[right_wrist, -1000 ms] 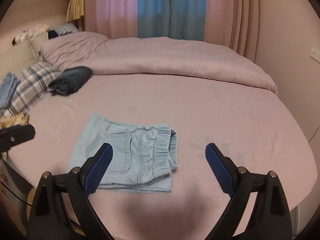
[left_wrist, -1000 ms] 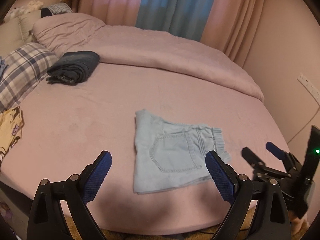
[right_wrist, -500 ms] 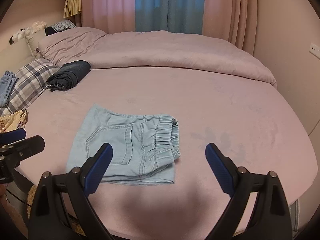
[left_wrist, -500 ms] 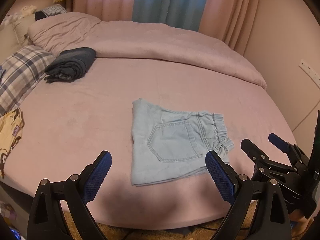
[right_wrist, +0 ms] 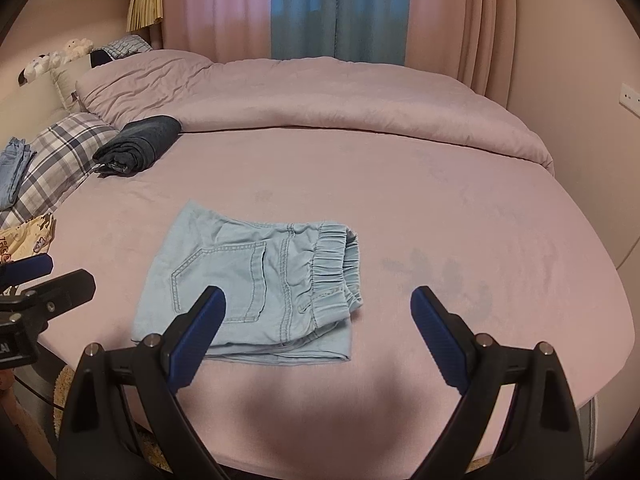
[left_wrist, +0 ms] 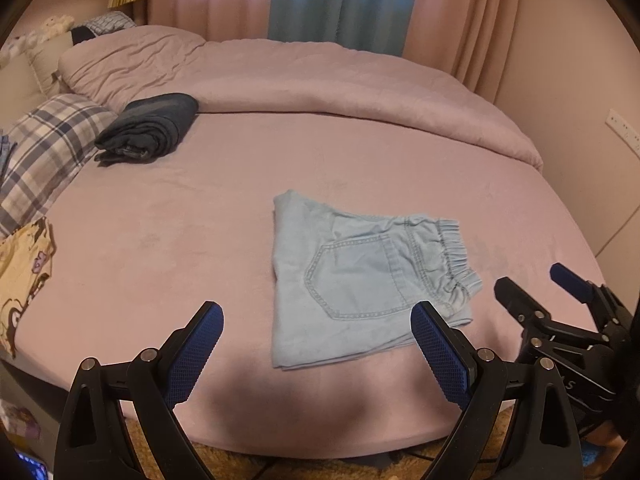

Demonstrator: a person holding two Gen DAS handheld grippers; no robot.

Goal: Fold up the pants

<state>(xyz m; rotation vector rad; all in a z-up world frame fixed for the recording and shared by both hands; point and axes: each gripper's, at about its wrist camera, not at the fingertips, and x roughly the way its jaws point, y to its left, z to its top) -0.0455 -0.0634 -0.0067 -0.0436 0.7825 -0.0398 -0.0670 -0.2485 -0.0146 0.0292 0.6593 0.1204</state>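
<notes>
Light blue denim pants lie folded into a flat rectangle on the pink bed, back pocket up, elastic waistband to the right. My left gripper hovers open above the bed's near edge, short of the pants, holding nothing. My right gripper is open too, its left finger over the pants' near edge without gripping them. The right gripper also shows at the lower right of the left wrist view, and the left gripper at the left edge of the right wrist view.
A dark folded garment lies at the back left beside a plaid pillow. A yellow printed cloth hangs at the left edge. A rolled pink duvet runs across the back before curtains. A wall stands right.
Both grippers have drawn back and risen from the bed, so the pants look further off. The pants have not moved, and both grippers stay open.
</notes>
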